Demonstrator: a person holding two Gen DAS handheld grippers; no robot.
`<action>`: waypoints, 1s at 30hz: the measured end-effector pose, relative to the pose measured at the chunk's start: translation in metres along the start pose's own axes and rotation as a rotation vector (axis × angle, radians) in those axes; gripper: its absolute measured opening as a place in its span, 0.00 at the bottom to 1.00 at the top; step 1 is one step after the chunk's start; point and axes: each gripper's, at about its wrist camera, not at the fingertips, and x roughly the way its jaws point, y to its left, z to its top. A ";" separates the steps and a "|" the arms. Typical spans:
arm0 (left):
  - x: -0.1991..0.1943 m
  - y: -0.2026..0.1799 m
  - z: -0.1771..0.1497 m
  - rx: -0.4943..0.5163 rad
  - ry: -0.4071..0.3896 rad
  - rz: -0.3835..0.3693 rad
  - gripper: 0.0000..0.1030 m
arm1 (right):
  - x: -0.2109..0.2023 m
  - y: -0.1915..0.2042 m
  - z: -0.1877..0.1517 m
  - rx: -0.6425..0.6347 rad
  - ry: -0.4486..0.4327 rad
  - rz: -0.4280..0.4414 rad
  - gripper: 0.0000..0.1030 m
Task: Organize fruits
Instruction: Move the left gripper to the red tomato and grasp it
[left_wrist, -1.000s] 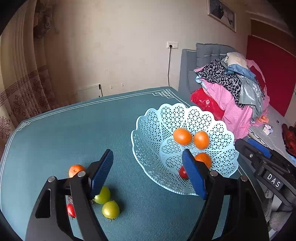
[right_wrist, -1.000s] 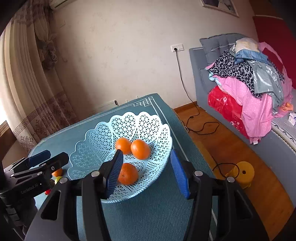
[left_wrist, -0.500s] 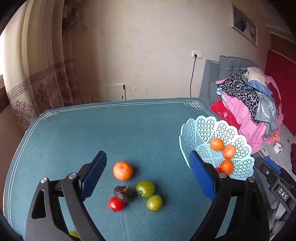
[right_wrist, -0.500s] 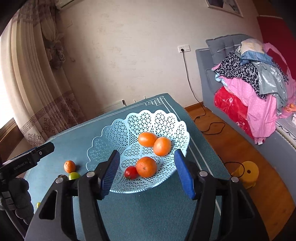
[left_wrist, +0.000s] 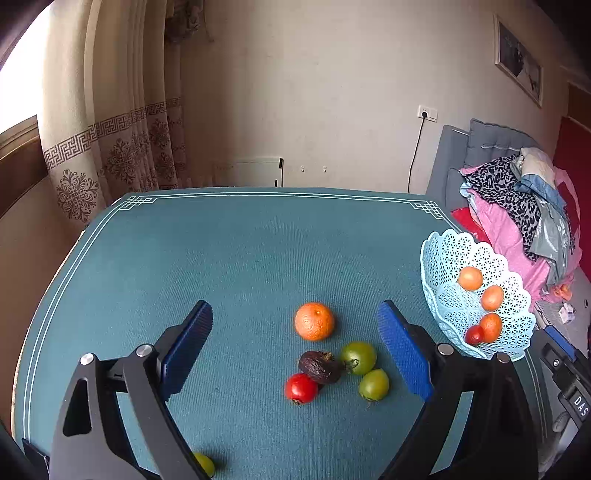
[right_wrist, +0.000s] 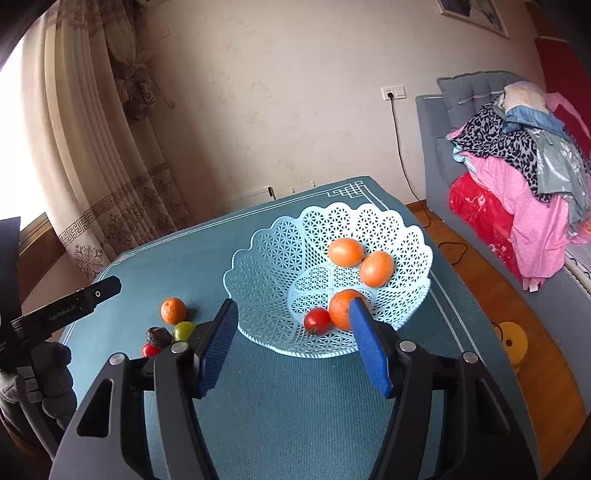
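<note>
A light-blue lattice basket (left_wrist: 443, 266) (right_wrist: 273, 254) stands at the table's right side and holds three oranges (right_wrist: 345, 252) and a red tomato (right_wrist: 317, 320). On the teal table lie an orange (left_wrist: 314, 321), a dark shrivelled fruit (left_wrist: 320, 367), two green tomatoes (left_wrist: 358, 357) (left_wrist: 374, 384) and a red tomato (left_wrist: 301, 388). My left gripper (left_wrist: 295, 350) is open and empty, hovering above this loose cluster. My right gripper (right_wrist: 291, 339) is open and empty, in front of the basket's near rim.
A small yellow-green fruit (left_wrist: 204, 463) lies at the near table edge under my left gripper. A sofa with piled clothes (right_wrist: 524, 155) stands right of the table. A curtain (left_wrist: 110, 129) hangs at the left. A yellow object (right_wrist: 511, 341) sits on the wooden floor.
My left gripper has swung left from the basket to above the loose fruits. My right gripper has pulled back from the basket, which now shows a red tomato inside.
</note>
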 end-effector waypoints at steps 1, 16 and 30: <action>0.000 0.004 -0.002 -0.006 0.003 0.004 0.89 | -0.001 0.003 -0.001 -0.005 0.002 0.004 0.61; 0.019 0.025 -0.043 0.044 0.097 0.105 0.89 | 0.008 0.053 -0.031 -0.072 0.094 0.071 0.61; 0.048 0.007 -0.068 0.130 0.182 0.089 0.82 | 0.023 0.069 -0.053 -0.109 0.174 0.093 0.61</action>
